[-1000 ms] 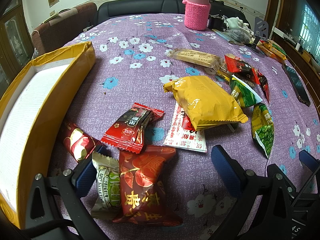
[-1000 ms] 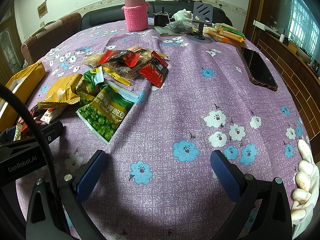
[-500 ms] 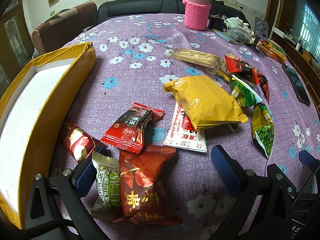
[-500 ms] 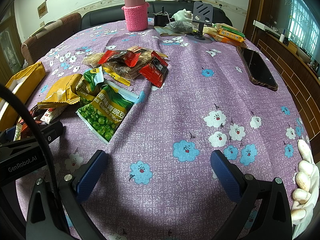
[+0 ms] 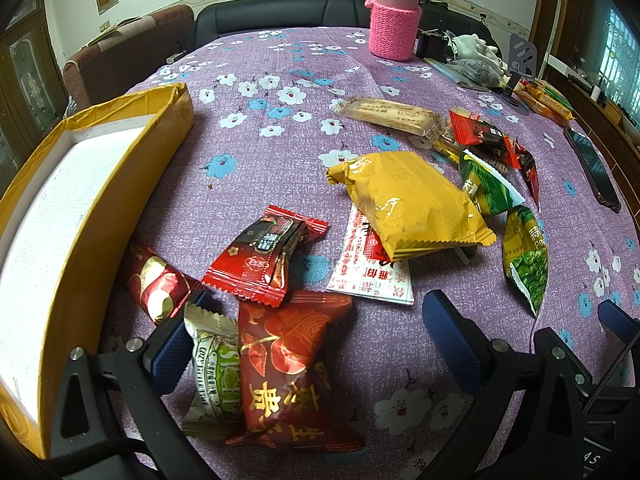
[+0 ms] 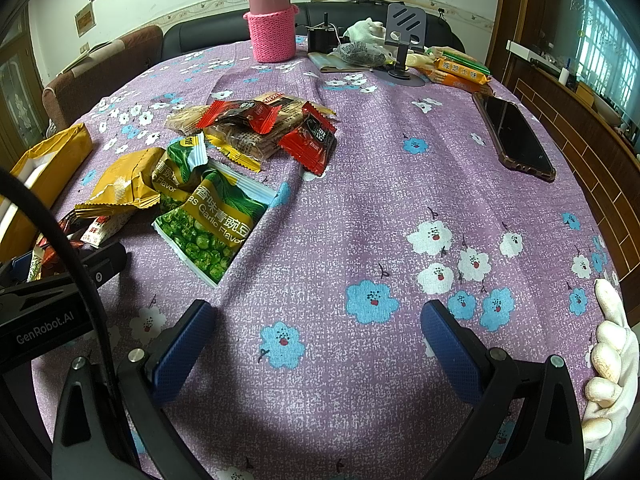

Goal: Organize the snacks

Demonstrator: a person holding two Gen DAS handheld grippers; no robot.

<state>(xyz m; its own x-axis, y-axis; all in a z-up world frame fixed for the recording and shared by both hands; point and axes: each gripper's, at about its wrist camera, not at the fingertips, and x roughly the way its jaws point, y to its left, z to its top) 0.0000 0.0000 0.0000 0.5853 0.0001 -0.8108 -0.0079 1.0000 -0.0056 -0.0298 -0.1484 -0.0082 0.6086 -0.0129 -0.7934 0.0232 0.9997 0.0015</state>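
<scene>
Several snack packets lie scattered on a purple floral tablecloth. My left gripper [image 5: 316, 324] is open, low over a dark red gold-lettered packet [image 5: 286, 364] and a white-green packet [image 5: 214, 380] that lie between its fingers. Just ahead are a red-black packet [image 5: 260, 258], a yellow packet [image 5: 408, 204] and green pea packets [image 5: 526, 256]. A yellow box [image 5: 96, 216] with a white inside stands at the left. My right gripper [image 6: 316, 320] is open over bare cloth, with the green pea packet [image 6: 212, 224] and red packets [image 6: 310, 142] ahead to its left.
A pink-sleeved flask [image 6: 270, 20] stands at the far side, with a phone stand [image 6: 402, 46], orange boxes [image 6: 460, 72] and clutter beside it. A dark phone [image 6: 514, 134] lies at the right. A white-gloved hand [image 6: 608, 360] shows at the right edge. Chairs and a sofa ring the table.
</scene>
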